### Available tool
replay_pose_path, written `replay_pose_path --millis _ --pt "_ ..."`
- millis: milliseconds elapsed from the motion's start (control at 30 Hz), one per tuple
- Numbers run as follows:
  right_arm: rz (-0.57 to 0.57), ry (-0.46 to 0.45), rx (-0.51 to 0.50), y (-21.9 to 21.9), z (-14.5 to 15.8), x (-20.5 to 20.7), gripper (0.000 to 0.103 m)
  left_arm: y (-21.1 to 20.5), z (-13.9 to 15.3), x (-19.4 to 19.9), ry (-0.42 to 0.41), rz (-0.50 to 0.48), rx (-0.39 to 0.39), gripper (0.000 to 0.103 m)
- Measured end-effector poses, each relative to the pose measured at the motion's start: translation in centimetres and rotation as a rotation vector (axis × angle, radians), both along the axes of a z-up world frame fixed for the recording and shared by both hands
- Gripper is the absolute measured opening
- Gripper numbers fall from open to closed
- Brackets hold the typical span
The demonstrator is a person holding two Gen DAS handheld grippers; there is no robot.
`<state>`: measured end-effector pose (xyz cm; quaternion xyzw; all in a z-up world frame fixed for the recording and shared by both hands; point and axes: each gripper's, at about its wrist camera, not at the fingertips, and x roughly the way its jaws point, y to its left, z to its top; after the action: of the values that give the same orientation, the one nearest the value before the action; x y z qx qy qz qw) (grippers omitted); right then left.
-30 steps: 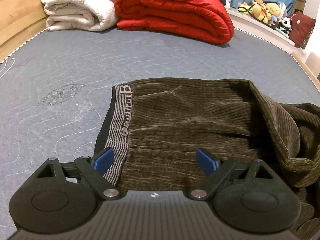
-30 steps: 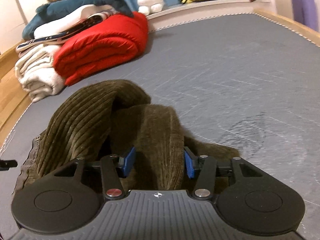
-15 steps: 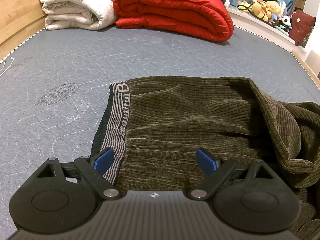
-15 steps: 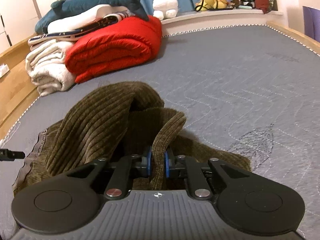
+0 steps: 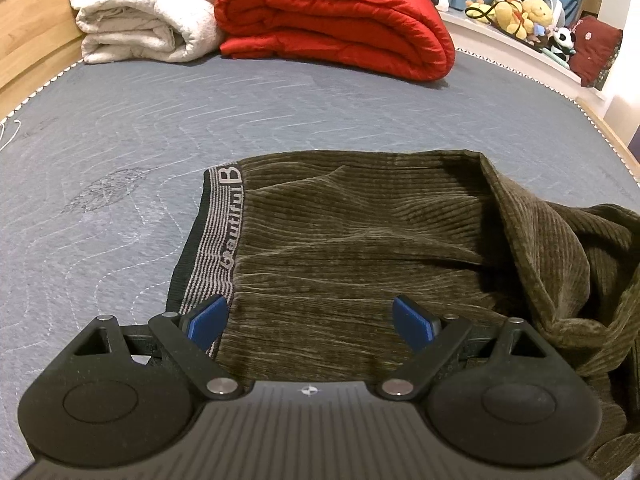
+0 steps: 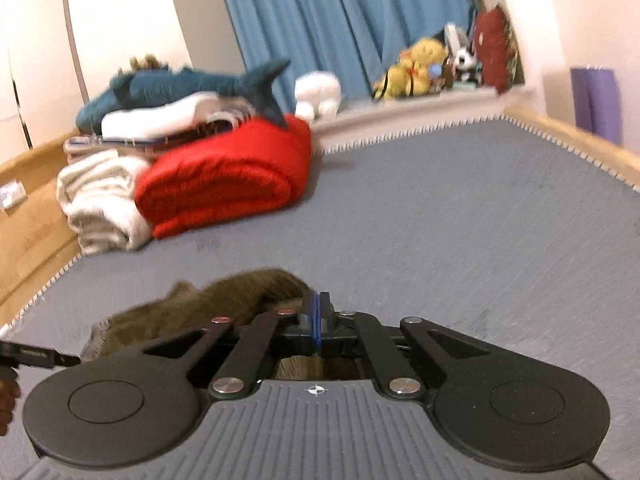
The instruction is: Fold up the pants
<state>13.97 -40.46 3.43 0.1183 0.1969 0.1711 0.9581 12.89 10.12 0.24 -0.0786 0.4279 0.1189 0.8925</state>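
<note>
Olive corduroy pants (image 5: pixel 360 240) lie on the grey mattress (image 5: pixel 120 140), their striped grey waistband (image 5: pixel 216 248) at the left and bunched legs at the right. My left gripper (image 5: pixel 310 320) is open, low over the waist end, one blue pad by the waistband. My right gripper (image 6: pixel 317 316) is shut on a fold of the pants (image 6: pixel 224 296) and holds it lifted above the mattress (image 6: pixel 480 220). The view there is blurred.
A red folded duvet (image 5: pixel 340 20) and a white blanket (image 5: pixel 140 20) lie at the far end, with a plush shark (image 6: pixel 192 84) on top. Stuffed toys (image 5: pixel 520 12) sit on the ledge. Wooden bed edges (image 6: pixel 580 140) run along both sides.
My right gripper closed on a fold of the pants and lifted it, tilting the view upward. My left gripper stayed open over the waist end, shifting slightly.
</note>
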Motion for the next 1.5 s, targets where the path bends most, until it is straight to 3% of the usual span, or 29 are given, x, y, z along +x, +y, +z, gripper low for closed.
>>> replay_pose_path --millis 100,200,267,300,333,500,700,733,767,800,833,867,967,1100,1300,1400,1500 --pt "-0.004 -0.002 -0.028 -1.5 0.5 -1.4 0.000 -0.3 0.2 -0.2 -0.004 -0.004 -0.008 0.093" --pt "-0.001 0.076 -0.023 -2.5 -1.0 -1.4 0.003 -0.9 0.3 -0.4 -0.006 -0.019 -0.002 0.093" --pt "-0.023 0.127 -0.043 -2.4 -2.3 -0.8 0.020 -1.3 0.3 -0.6 -0.003 -0.025 0.001 0.093" --pt "-0.027 0.148 -0.041 -2.2 -3.0 -0.3 0.045 -1.4 0.2 -0.7 -0.001 -0.026 0.003 0.093" --pt "-0.029 0.168 -0.038 -1.8 -3.5 0.2 0.064 -1.4 0.1 -0.7 0.001 -0.026 0.005 0.093" --pt "-0.024 0.242 0.015 0.6 -5.3 3.5 0.073 -0.9 0.0 -0.9 0.006 -0.007 0.007 0.093" --pt "-0.001 0.299 0.009 4.2 -6.8 6.4 0.073 -0.3 0.1 -0.9 0.005 0.008 -0.009 0.093" --pt "0.007 0.303 0.000 4.7 -7.0 6.8 0.068 -0.3 0.1 -0.9 0.004 0.006 -0.012 0.093" --pt "0.012 0.306 -0.013 5.3 -7.0 7.1 0.059 -0.3 0.2 -0.9 0.003 0.004 -0.014 0.093" --pt "0.017 0.306 -0.032 5.9 -7.0 7.4 0.034 -0.2 0.2 -0.8 0.003 0.003 -0.016 0.093" --pt "0.024 0.303 -0.048 6.3 -6.9 7.4 0.017 -0.2 0.2 -0.8 0.003 0.003 -0.018 0.093" --pt "0.028 0.289 -0.063 6.7 -6.7 7.3 0.011 -0.2 0.3 -0.7 0.002 0.003 -0.021 0.093" --pt "0.027 0.212 -0.122 7.3 -5.4 6.0 0.009 0.0 0.5 -0.7 -0.003 0.006 -0.032 0.093" --pt "0.002 0.106 -0.114 5.9 -2.6 3.1 0.008 0.1 0.7 -0.8 -0.009 -0.001 -0.042 0.093" --pt "0.033 -0.028 -0.178 2.8 1.1 -3.7 0.008 0.1 0.7 -1.0 -0.009 -0.019 -0.033 0.093" --pt "0.017 -0.014 -0.218 -0.1 1.1 -6.2 0.008 0.0 0.7 -0.9 -0.006 -0.021 -0.038 0.093" --pt "-0.056 0.100 -0.264 -2.9 -0.1 -6.4 0.008 -0.4 0.8 -1.0 -0.007 -0.027 -0.048 0.093"
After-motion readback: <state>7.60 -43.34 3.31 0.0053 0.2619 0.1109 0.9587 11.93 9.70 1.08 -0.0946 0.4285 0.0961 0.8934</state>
